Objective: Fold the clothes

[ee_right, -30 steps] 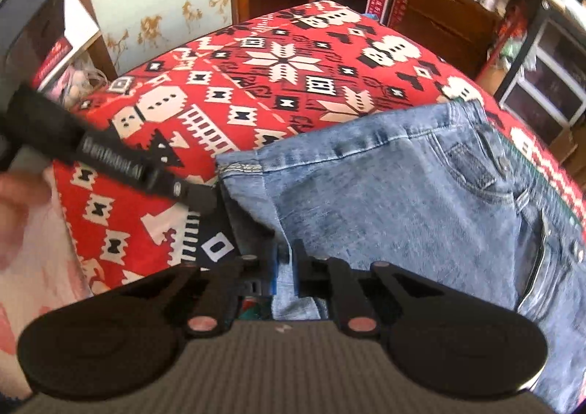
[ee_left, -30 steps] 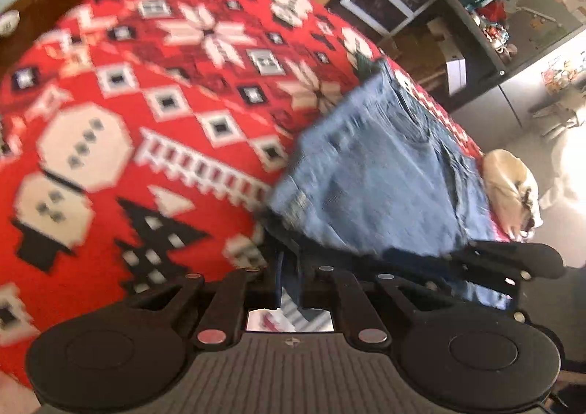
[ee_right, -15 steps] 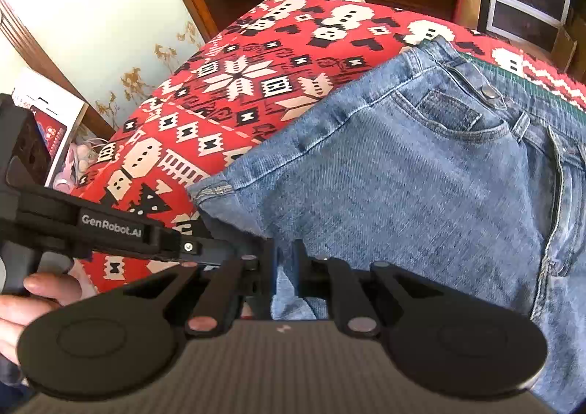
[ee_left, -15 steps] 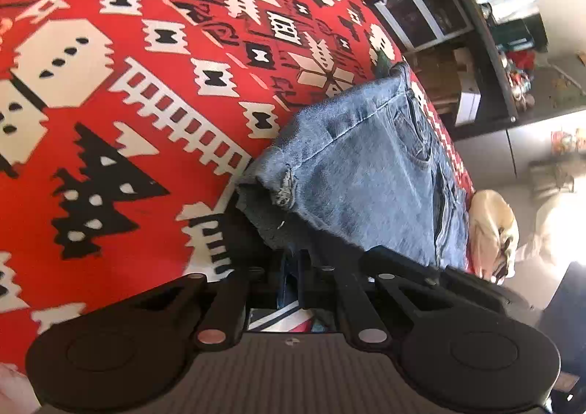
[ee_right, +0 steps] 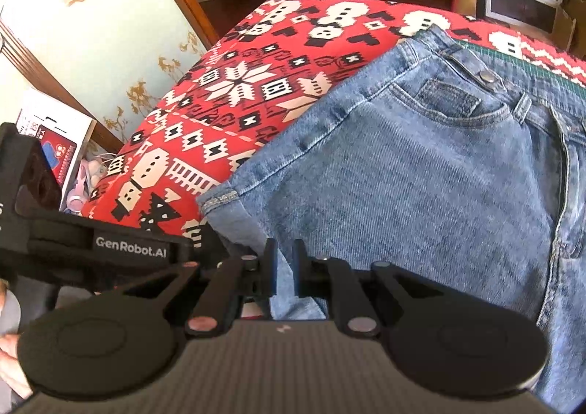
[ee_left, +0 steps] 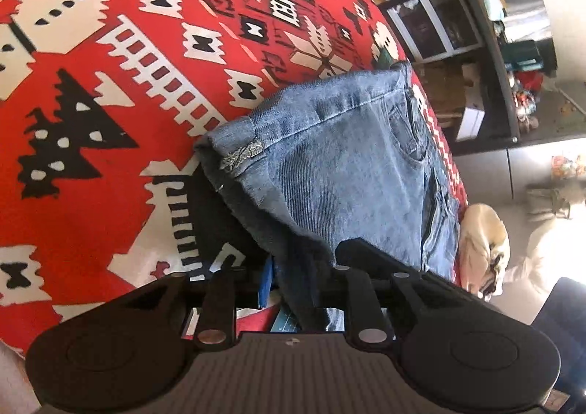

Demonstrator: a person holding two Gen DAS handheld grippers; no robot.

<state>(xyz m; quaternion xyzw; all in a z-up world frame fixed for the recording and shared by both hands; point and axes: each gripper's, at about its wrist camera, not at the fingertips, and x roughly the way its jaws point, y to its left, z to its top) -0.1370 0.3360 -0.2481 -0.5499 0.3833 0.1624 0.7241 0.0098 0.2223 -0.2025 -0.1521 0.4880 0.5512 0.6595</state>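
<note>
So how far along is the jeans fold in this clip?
Done: blue denim jeans lie doubled on the red patterned blanket, hem over thigh. In hand: the left hand-held gripper and right hand-held gripper each pinch denim. Left: release, fold again.

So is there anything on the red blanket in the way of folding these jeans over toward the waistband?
Nothing visible. Both grippers, left gripper and right gripper, are shut on the jeans at the hem end, and the denim up to the waistband and the blanket beside it are bare.
</note>
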